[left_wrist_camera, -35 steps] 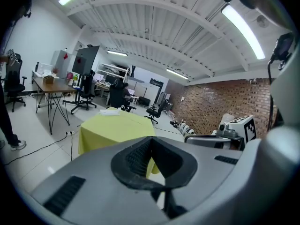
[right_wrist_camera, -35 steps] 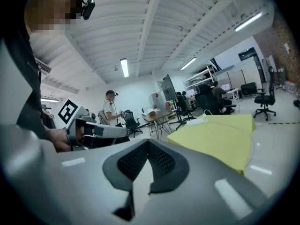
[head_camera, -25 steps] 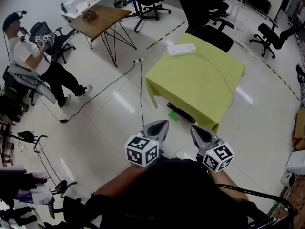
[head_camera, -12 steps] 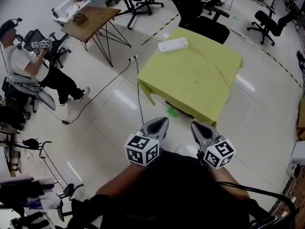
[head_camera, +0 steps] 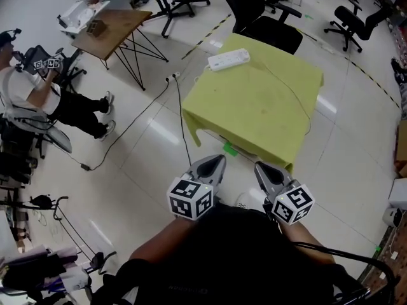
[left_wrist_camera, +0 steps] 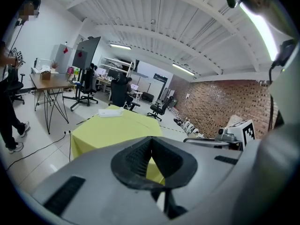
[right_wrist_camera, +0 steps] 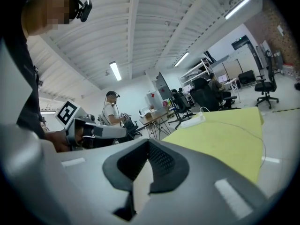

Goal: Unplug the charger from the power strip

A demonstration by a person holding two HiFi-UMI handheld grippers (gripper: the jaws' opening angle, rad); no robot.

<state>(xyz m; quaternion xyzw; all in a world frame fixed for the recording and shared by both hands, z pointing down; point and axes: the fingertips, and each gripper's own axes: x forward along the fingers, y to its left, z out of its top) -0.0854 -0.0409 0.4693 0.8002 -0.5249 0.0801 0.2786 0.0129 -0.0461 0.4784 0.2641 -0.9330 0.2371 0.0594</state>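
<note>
As they point toward the far table (head_camera: 254, 107), the left gripper (head_camera: 215, 164) and right gripper (head_camera: 262, 169) are level, jaws together, empty.

The person wears a black short-sleeved top (head_camera: 235, 259) with faint grey lettering low on its front. A thin black cable (head_camera: 346, 257) curves in an arc at the person's right side. The left gripper (head_camera: 216, 163) and the right gripper (head_camera: 261, 168) are smooth grey moulded shells that taper to a point. The left carries a white marker cube (head_camera: 189, 199) printed with black squares, and the right a matching cube (head_camera: 292, 203). Seen from each gripper's own camera, the grey shell frames black ribbed pads (left_wrist_camera: 133, 156) in a rounded triangular recess. A black camera mount (right_wrist_camera: 83, 8) is worn on the head.
</note>
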